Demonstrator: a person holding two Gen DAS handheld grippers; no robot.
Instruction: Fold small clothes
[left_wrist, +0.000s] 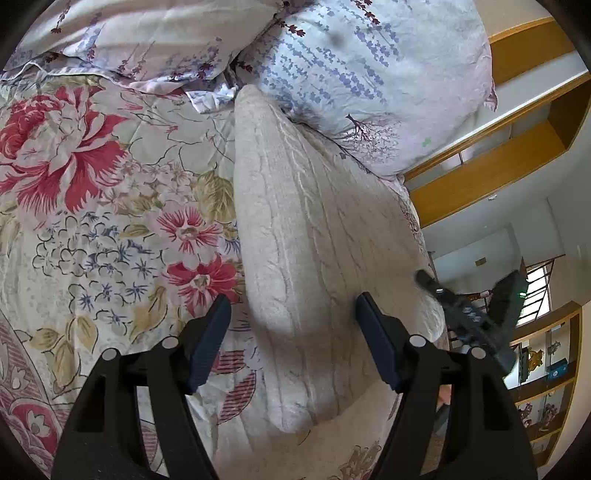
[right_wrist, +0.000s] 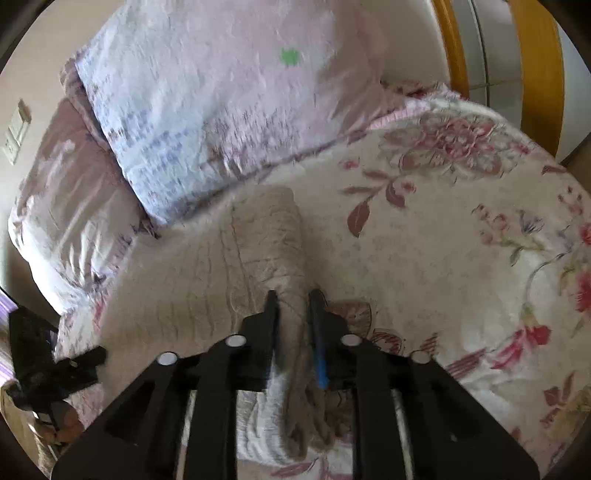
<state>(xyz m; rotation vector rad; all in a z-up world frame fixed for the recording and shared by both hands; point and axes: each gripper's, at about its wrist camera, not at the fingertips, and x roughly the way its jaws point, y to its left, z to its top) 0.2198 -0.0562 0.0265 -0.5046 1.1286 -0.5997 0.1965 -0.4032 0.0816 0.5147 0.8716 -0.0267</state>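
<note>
A beige garment (left_wrist: 314, 258) is seen lying on a floral bedspread (left_wrist: 92, 221), reaching from the centre of the left wrist view toward 12 o'clock, where pillows (left_wrist: 369, 74) are stacked. The left gripper (left_wrist: 293, 306) is held released above it, its jaws wide apart and touching nothing. In the right wrist view, a bunched edge of the garment is clamped between the narrowed jaws of the right gripper (right_wrist: 293, 299); the picture is blurred, so the grasp is probably, not certainly, firm. Wooden shelves (left_wrist: 517, 155) are seen at 3 o'clock.
</note>
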